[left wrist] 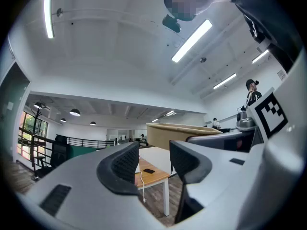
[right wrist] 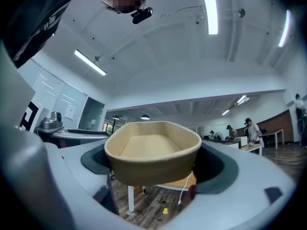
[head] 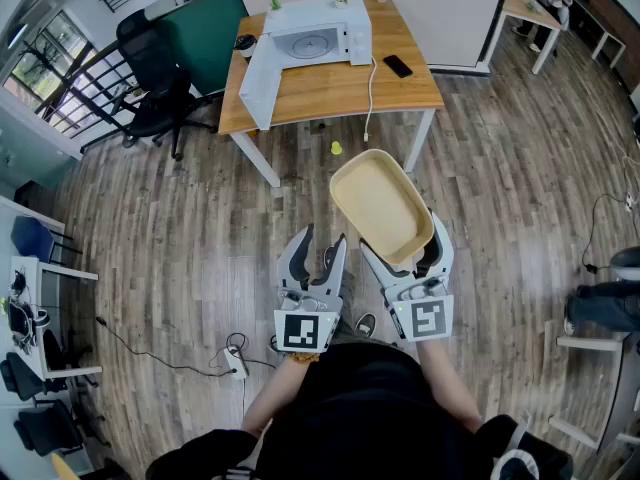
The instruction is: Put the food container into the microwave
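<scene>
The food container [head: 380, 206] is held by its near end in the jaws of the right gripper [head: 408, 253]. The left gripper [head: 322, 240], at its 9 o'clock, is held open and empty. The microwave [head: 318, 36] is well apart, at 11 o'clock on the table [head: 400, 90]. With only one end gripped, the container could be tipped or dropped. The door [head: 258, 83] seems to be open and could be bumped.

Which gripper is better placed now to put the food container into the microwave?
Right. The right gripper holds the food container between its jaws, while the left gripper is open and empty. The microwave on the table ahead has its door open.
</scene>
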`<state>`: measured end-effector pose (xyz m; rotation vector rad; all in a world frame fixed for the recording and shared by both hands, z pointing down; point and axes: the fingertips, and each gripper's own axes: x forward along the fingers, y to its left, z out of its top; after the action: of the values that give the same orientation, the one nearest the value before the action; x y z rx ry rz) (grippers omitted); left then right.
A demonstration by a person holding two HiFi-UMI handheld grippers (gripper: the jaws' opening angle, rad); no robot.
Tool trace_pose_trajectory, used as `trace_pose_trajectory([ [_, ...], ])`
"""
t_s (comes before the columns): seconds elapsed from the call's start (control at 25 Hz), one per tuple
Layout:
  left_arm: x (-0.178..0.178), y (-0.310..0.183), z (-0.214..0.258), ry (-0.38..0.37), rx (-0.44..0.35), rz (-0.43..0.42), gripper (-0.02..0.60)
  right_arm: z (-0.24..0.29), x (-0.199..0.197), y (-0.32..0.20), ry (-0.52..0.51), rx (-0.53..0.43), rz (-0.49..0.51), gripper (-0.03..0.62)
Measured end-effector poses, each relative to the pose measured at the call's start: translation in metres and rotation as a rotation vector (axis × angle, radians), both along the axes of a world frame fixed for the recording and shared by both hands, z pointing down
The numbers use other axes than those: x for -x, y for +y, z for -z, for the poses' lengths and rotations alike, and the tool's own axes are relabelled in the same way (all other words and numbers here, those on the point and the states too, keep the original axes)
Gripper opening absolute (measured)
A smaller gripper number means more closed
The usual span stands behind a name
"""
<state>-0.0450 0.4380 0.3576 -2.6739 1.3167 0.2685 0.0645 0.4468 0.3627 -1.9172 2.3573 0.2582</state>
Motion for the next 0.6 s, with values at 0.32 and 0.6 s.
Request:
trace_pose_trajectory([
  [0.32, -0.01, -0.012, 0.002, 0.016, -0.002, 0.02, 0.202, -0.014, -0.009, -0.013, 0.008, 0.05, 0.023, 0.514],
  [0.6, -0.01, -0.021, 0.001, 0.008, 0.006, 0.035, 0.192, -0.015, -0.003, -0.028, 0.009, 0.059, 0.035, 0.514],
])
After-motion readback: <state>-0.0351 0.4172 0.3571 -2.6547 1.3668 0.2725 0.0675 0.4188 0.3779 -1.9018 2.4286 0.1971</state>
